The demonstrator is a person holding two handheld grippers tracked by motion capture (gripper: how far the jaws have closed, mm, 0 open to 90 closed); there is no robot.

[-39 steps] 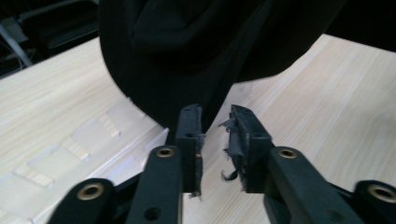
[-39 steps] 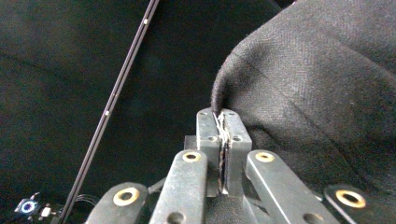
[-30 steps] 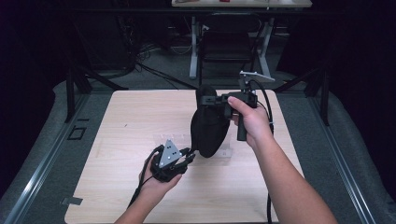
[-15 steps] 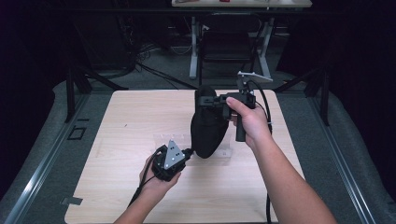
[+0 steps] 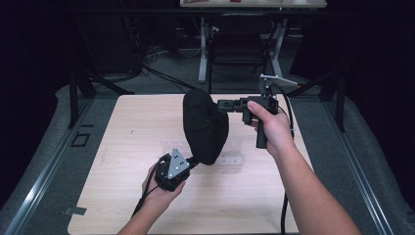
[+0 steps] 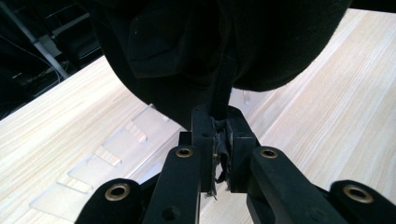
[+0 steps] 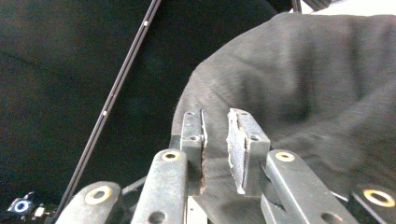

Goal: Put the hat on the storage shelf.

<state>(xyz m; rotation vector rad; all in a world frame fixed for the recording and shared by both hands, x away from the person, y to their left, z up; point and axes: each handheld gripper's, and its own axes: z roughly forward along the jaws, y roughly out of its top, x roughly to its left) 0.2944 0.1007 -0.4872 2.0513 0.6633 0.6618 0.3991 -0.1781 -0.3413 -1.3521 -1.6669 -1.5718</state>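
Black fabric pouch [image 5: 204,126] hangs above the counter [image 5: 122,127]; we see the left tool [image 6: 220,140] clamped on its lower strap and the right tool [image 5: 226,104] gripping its upper edge. Clear plastic strips [image 6: 112,154] lie beneath.

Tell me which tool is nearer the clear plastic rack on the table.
Left. The left tool sits low beside the clear plastic rack, clamped on the black bag's strap. The right tool is raised above the table, gripping the bag's upper part.
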